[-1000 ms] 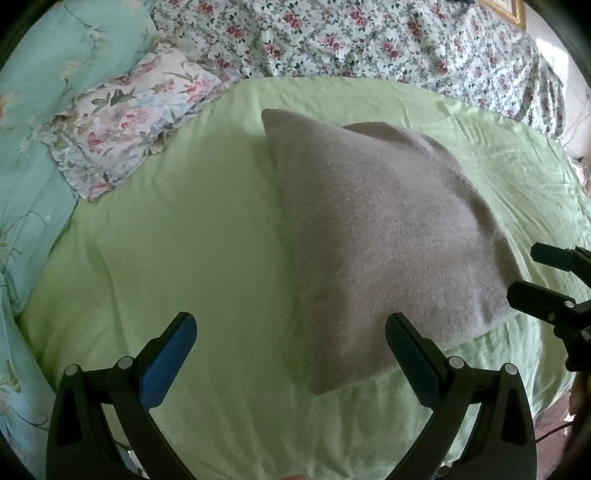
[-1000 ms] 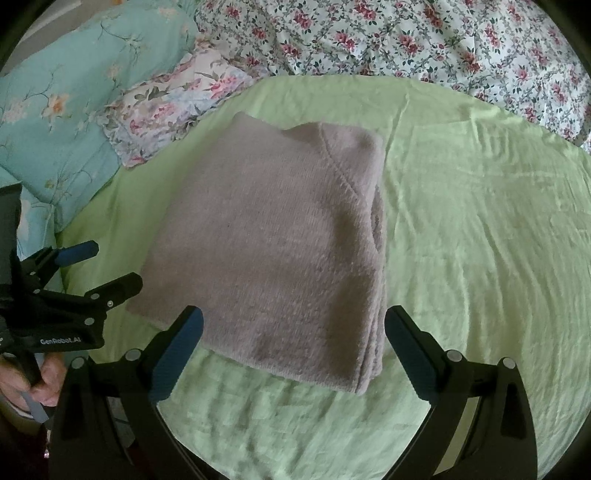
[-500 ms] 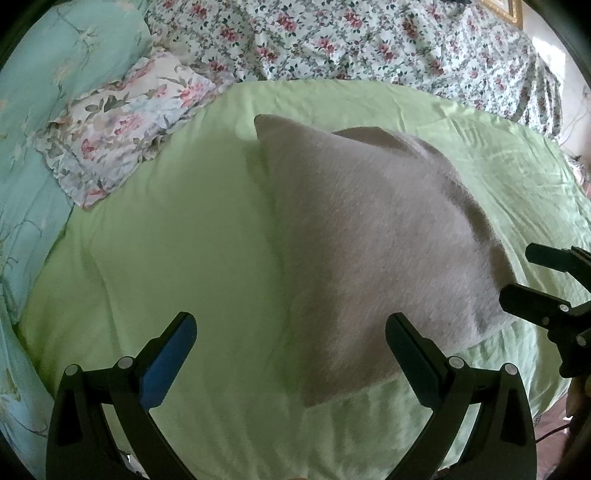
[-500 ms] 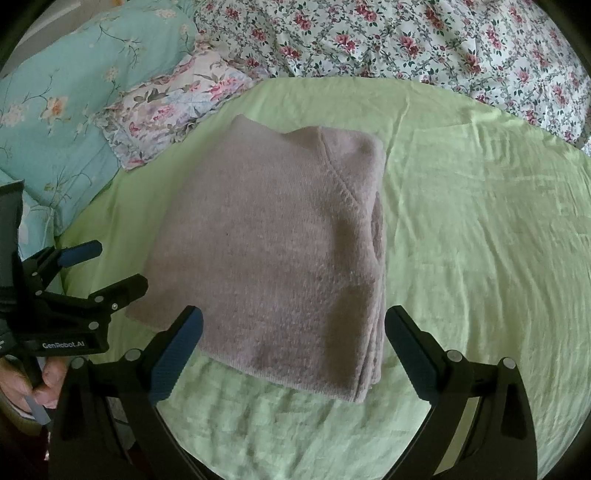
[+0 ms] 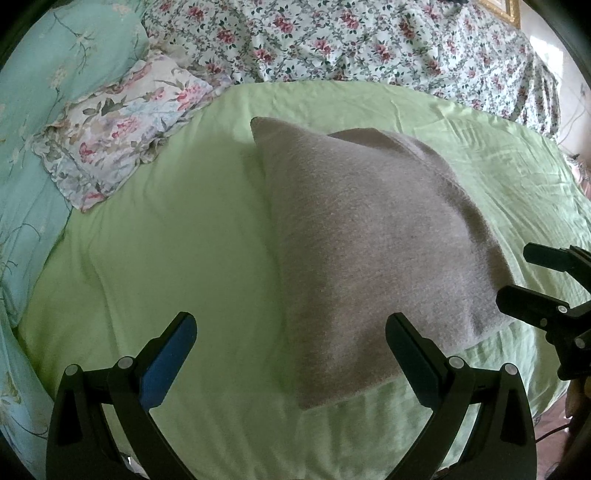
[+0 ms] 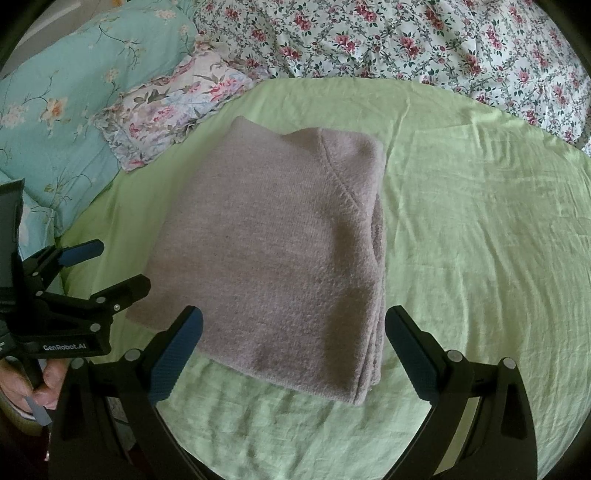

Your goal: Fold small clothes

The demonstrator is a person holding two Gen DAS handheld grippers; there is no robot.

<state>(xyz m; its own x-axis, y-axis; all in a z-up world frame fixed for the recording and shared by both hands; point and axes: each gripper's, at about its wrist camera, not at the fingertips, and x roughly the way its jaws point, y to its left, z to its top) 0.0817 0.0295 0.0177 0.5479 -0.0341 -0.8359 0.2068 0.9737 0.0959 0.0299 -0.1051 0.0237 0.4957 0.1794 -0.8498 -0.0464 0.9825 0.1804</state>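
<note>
Green sheet (image 6: pixel 480 258) covers the bed, with the left gripper (image 5: pixel 291 354) and right gripper (image 6: pixel 293 343) both spread wide and empty just short of the folded grey sweater (image 6: pixel 280 251) lying mid-sheet. It looks soft, light and floppy (a thick knit), so I would pinch its near corners through all layers; no containers show.

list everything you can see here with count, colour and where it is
sweater: 1, grey-brown, folded, lying on the green sheet
sheet: 1, light green, spread over the bed
pillow: 1, pale floral with frilled edge, left of the sweater
quilt: 1, teal floral, far left
cover: 1, white with red roses, behind the sheet
picture frame: 1, gold, top right corner
left gripper: 1, black with blue pads, open, empty
right gripper: 1, black with blue pads, open, empty
hand: 1, gripping the left gripper's handle
</note>
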